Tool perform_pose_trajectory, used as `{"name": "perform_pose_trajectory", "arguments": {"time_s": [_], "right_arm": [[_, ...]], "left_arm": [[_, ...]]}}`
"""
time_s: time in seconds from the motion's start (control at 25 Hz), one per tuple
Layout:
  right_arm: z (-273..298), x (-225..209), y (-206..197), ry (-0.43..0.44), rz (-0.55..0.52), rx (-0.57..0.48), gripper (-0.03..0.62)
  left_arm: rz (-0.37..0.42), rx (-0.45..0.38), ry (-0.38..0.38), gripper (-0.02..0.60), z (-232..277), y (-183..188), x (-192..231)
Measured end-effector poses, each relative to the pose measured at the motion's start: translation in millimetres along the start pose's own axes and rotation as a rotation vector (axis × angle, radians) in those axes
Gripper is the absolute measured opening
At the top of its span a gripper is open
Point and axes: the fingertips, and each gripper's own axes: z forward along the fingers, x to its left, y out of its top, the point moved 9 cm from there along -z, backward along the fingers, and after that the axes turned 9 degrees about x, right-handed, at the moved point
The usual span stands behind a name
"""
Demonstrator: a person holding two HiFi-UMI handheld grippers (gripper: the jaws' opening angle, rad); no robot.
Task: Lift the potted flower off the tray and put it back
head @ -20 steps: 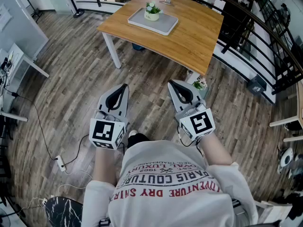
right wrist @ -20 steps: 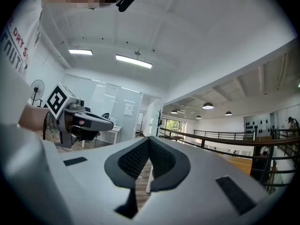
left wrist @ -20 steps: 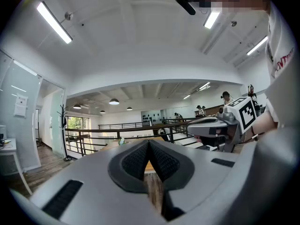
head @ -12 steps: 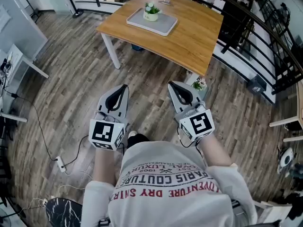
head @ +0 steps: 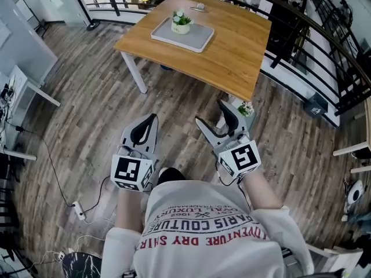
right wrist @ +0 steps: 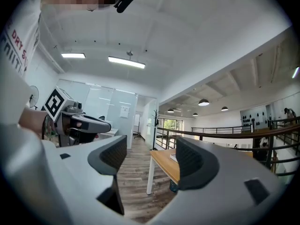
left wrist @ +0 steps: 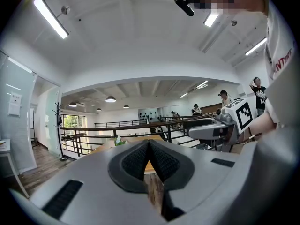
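The potted flower (head: 181,22), a small white pot with green leaves and white blooms, stands on a grey tray (head: 196,39) on the wooden table (head: 235,48), far ahead of both grippers. My left gripper (head: 152,117) is held over the floor in front of the person, jaws shut with nothing in them; in the left gripper view its pads (left wrist: 140,158) meet and the flower (left wrist: 120,141) peeks above them. My right gripper (head: 210,112) hovers beside it, open and empty. In the right gripper view its jaws (right wrist: 150,150) frame the table's corner (right wrist: 165,162).
A second small potted plant (head: 245,108) sits on the floor by the table's near leg. Black railings (head: 324,45) run behind and right of the table. A white desk (head: 29,80) stands left. A cable and power strip (head: 78,211) lie on the wood floor.
The right gripper's jaws have spread from shut to open. The left gripper stays shut. Both grippers sit slightly lower in the head view, and the table has shifted a little up and left.
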Motion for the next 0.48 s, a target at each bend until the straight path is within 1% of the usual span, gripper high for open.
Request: {"name": "perform_pose_trajectory", "arguments": {"time_s": [0.04,0.12,0.28,0.48], "right_arm": [[5,-4,0,-0.007,0.011,-0.001,0.33],[14,-12,-2,-0.035,0.029,0.004,0.347],[41,-20,-7,-0.063,0.067,0.011,0.356],[107,-20,-1,-0.078,0.066,0.019,0.357]], "left_arm": [[0.003,0.004,-0.003,0.012,4,0,3],[0.005,0.01,-0.006,0.012,11,-1,12],[-0.001,0.012,-0.016,0.012,25,-9,37],[-0.006,0.015,-0.052,0.012,57,-17,100]]}}
